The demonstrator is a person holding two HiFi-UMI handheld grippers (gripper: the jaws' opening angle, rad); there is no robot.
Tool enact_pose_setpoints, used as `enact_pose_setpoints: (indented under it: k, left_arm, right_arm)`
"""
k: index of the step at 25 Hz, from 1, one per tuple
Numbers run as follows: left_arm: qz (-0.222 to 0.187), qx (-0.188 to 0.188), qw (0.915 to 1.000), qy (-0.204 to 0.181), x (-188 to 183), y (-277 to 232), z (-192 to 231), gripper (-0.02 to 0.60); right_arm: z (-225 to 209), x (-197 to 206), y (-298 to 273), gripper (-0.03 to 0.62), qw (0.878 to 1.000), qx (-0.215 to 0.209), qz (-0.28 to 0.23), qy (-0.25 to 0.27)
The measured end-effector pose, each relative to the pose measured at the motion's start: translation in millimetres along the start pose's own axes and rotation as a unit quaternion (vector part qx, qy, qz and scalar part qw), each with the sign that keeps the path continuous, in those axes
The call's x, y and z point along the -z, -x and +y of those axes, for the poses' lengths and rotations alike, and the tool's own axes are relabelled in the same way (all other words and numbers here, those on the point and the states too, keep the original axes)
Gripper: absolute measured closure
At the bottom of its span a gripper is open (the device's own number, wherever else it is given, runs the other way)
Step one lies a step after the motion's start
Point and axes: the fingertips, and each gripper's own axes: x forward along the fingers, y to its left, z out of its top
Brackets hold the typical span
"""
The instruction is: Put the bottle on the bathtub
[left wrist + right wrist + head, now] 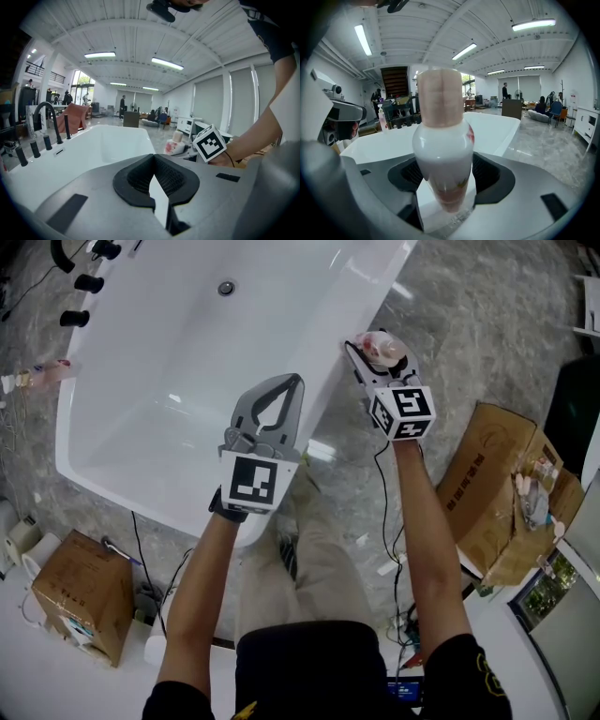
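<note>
A white bottle with a pinkish cap and a pink label stands upright on the right rim of the white bathtub. My right gripper reaches around it from the near side. In the right gripper view the bottle fills the space between the black pads, its base rests on the rim, and the jaws stand wide and open. My left gripper hovers over the tub's near end, shut with nothing in it. From the left gripper view the bottle shows beside the right gripper's marker cube.
Black faucet fittings line the tub's far-left rim, and a drain sits in its floor. An open cardboard box lies on the marble floor to the right, another box at the lower left. Cables trail by the person's legs.
</note>
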Motion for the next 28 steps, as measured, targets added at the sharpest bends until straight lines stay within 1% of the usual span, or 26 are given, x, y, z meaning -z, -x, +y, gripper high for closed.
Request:
enact_pose_setpoints:
  k: [4, 7, 10, 13, 14, 18, 28]
  left_arm:
    - [0.0, 0.003, 1.0, -0.005, -3, 0, -2, 0.563]
    - [-0.001, 0.0, 1.0, -0.001, -5, 0, -2, 0.563]
    - [0.012, 0.001, 0.9999, 0.0, -4, -1, -3, 0.563]
    - [-0.003, 0.001, 1.0, -0.005, -11, -1, -5, 0.563]
    - [-0.005, 0.0, 1.0, -0.005, -12, -1, -5, 0.563]
    - [0.012, 0.004, 0.9999, -0.006, -13, 3, -10, 0.563]
    - [0.002, 0.005, 1.0, -0.002, -23, 12, -14, 0.563]
  right_arm:
    - [-2, -1, 3, 0.299, 1.0, 0.001, 0.0, 0.001]
    - [-3, -2, 6, 0.299, 1.0, 0.001, 0.002, 0.003]
    - [-2, -5, 9, 0.293, 1.0, -0.002, 0.001, 0.003]
    - [0, -5, 12, 0.263, 1.0, -0.008, 0.007, 0.008]
    - [1, -6, 13, 0.261, 1.0, -0.008, 0.008, 0.011]
    - [2, -12, 19, 0.261, 1.0, -0.006, 0.003, 0.016]
    - [2, -20, 34, 0.261, 1.0, 0.001, 0.0, 0.02]
